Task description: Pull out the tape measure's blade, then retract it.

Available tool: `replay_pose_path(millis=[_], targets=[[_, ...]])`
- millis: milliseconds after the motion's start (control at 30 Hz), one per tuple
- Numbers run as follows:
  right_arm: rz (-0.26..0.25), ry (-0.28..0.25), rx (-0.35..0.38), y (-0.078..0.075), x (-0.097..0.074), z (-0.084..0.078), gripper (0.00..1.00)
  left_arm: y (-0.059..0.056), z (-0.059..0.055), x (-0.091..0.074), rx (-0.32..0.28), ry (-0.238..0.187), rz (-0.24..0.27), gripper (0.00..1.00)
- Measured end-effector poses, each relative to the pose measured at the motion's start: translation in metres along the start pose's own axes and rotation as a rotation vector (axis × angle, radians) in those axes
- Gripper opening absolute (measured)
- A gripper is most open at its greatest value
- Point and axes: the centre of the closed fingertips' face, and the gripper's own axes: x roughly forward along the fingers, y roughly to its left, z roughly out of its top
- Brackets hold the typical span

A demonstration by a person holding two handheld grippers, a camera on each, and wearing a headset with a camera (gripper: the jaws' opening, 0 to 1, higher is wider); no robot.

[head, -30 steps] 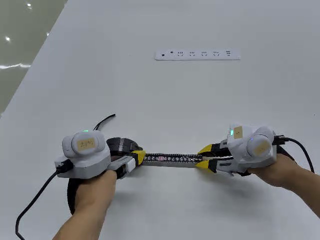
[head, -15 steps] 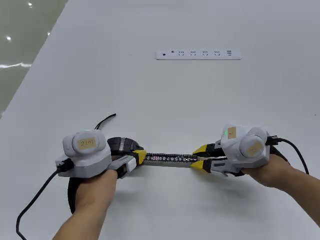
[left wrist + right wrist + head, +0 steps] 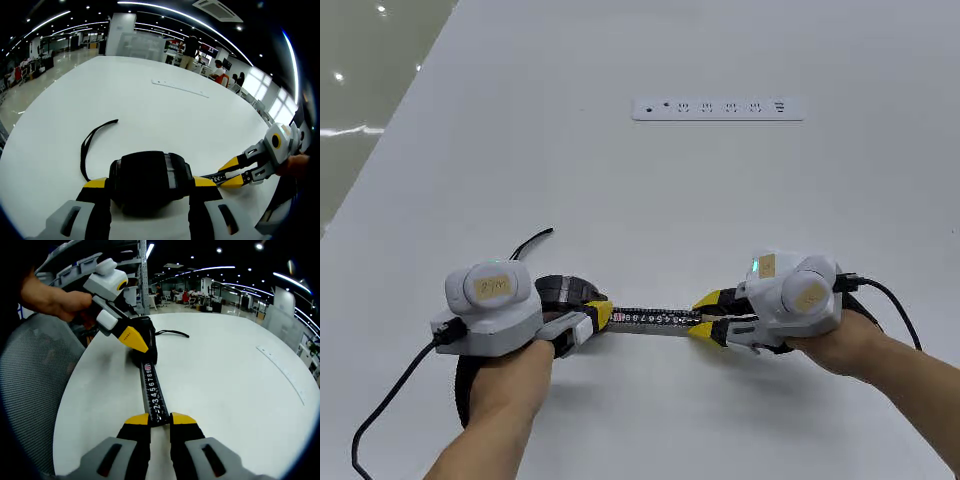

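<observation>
My left hand (image 3: 510,378) is at lower left of the head view and my right hand (image 3: 840,345) at lower right, each wrapped round a claw body. A black cable (image 3: 382,408) trails off the lower left corner.

Left claw (image 3: 592,318) is clamped on the tape measure case (image 3: 563,291). In the left gripper view the black case (image 3: 150,172) sits low centre, squeezed between my two yellow-tipped jaws and resting on the white bench (image 3: 620,190).

Right claw (image 3: 705,315) is pinched together on the free end of the blade (image 3: 655,318). In the right gripper view the jaws meet at bottom centre, and the blade (image 3: 152,390) runs up from between them to the case (image 3: 146,342) left of centre. Red and black numerals are readable on the blade near my jaws.

The blade is out a short stretch. It runs straight from one claw to the other, left to right across the lower middle of the head view. Cannot tell if it touches the bench along its length.

Just beyond the case a black strap (image 3: 530,241) curls up and left on the bench; it shows as a loop (image 3: 92,140) at centre left of the left gripper view.

Farther back, a white power strip (image 3: 718,108) lies at upper centre of the head view, well apart from the tape measure. Grey floor (image 3: 370,60) shows at the upper left corner.
</observation>
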Motion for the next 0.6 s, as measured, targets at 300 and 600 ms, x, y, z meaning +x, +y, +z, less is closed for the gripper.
replay_pose_path(millis=[300, 600], targets=[[0.003, -0.005, -0.002, 0.003, 0.008, 0.007, 0.12, 0.000, 0.000, -0.002, -0.003, 0.002, -0.001, 0.59], [-0.001, -0.006, -0.006, 0.004, 0.012, 0.010, 0.12, 0.000, 0.000, -0.002, -0.004, 0.002, -0.001, 0.59]])
